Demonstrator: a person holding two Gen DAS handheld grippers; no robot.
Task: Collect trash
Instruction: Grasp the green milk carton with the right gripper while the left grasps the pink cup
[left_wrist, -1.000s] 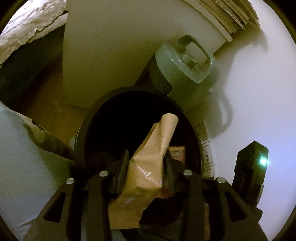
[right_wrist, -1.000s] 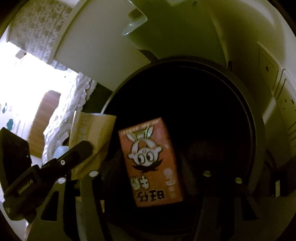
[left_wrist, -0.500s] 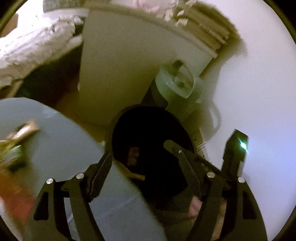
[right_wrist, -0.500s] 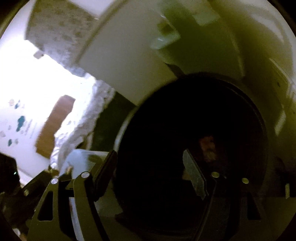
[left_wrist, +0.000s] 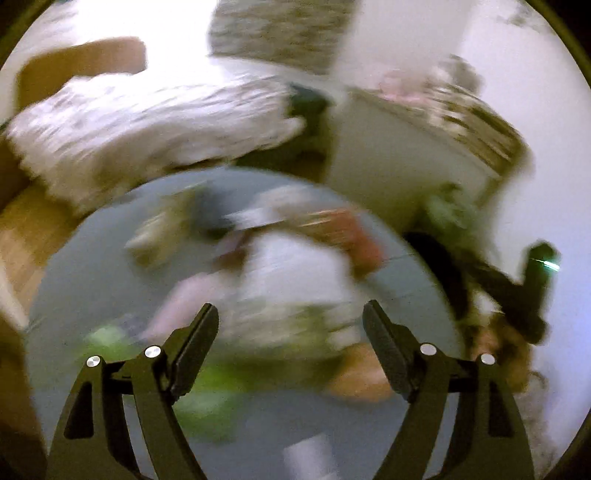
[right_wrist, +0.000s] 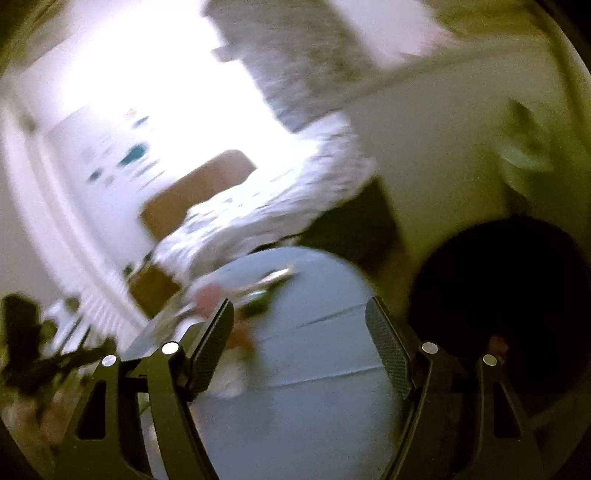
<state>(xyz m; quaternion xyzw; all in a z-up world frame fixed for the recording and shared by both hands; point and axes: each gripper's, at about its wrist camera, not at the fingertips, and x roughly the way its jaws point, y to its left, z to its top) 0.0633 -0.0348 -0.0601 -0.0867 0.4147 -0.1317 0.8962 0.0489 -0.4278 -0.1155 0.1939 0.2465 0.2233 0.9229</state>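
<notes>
Both views are blurred by motion. My left gripper (left_wrist: 290, 321) is open and empty above a round grey table (left_wrist: 92, 280) strewn with blurred trash: a white piece (left_wrist: 295, 269), a red-orange packet (left_wrist: 354, 236) and green wrappers (left_wrist: 218, 373). My right gripper (right_wrist: 299, 317) is open and empty over the same table (right_wrist: 314, 387), with the black trash bin (right_wrist: 506, 291) to its right. Blurred litter (right_wrist: 258, 288) lies at the table's far edge. The right gripper shows at the right edge of the left wrist view (left_wrist: 517, 291).
A bed with a white patterned quilt (left_wrist: 147, 118) stands behind the table. A white cabinet (left_wrist: 399, 166) with stacked items on top stands beside the bin. A wooden floor (left_wrist: 26, 229) shows at left. A bright window (right_wrist: 147, 92) is at the back.
Both grippers let go of their trash into the bin, opened, and swung left and up from the bin to above the table.
</notes>
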